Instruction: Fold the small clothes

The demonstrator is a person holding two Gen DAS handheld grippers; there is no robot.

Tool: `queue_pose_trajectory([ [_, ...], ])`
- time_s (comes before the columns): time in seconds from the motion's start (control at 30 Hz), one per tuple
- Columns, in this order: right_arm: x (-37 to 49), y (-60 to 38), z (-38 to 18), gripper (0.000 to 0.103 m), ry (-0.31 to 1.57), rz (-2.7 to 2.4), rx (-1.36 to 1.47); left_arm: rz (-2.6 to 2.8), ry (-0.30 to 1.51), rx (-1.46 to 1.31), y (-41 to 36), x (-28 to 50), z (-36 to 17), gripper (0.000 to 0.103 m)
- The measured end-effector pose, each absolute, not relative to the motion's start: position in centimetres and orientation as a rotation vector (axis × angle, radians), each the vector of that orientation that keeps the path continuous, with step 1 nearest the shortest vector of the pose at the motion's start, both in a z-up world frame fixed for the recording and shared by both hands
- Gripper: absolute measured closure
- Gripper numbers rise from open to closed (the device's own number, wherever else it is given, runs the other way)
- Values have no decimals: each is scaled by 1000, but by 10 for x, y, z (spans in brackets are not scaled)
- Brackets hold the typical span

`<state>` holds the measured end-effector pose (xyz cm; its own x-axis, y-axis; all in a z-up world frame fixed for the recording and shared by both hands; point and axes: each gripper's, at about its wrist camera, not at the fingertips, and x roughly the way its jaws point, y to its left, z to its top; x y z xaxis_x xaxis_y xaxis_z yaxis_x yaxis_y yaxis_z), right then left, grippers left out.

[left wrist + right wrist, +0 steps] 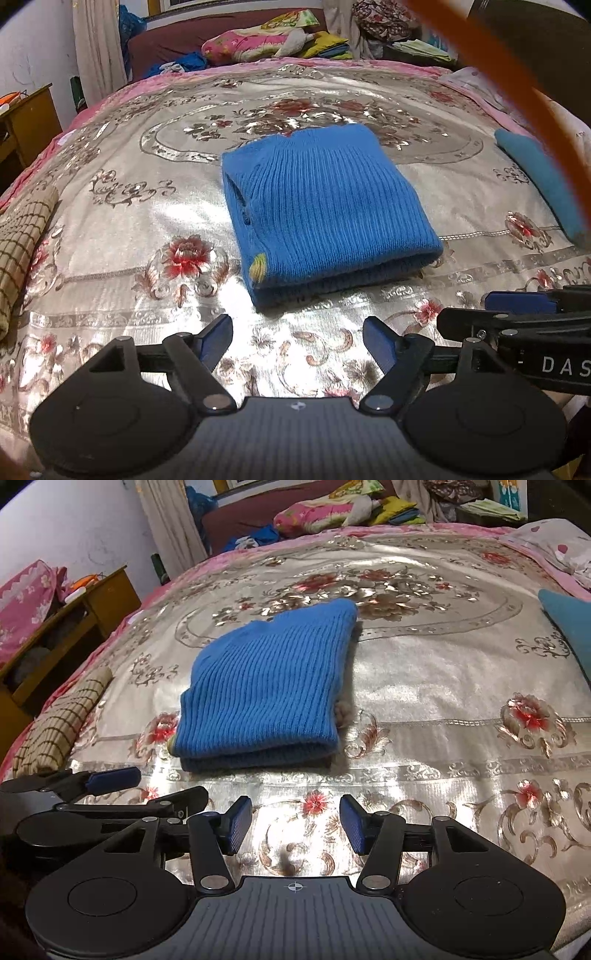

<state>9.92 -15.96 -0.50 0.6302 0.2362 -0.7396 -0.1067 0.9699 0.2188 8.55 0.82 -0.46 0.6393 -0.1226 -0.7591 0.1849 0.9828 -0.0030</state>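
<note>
Both grippers [297, 341] [295, 825] angled down, fingers apart, empty.

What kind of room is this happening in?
Most likely a bedroom: a wide bed with a shiny flowered bedspread, pillows piled at its head, and a wooden bedside cabinet.

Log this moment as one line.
left gripper: open, empty | right gripper: open, empty | blue knit garment: folded, lying free on bedspread
</note>
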Motion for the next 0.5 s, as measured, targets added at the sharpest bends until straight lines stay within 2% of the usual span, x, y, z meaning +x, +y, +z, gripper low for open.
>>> queue_pose_trajectory([
  [0.5, 78, -163, -4, 50, 856, 180, 165, -153, 865, 89, 2, 70, -3, 14],
])
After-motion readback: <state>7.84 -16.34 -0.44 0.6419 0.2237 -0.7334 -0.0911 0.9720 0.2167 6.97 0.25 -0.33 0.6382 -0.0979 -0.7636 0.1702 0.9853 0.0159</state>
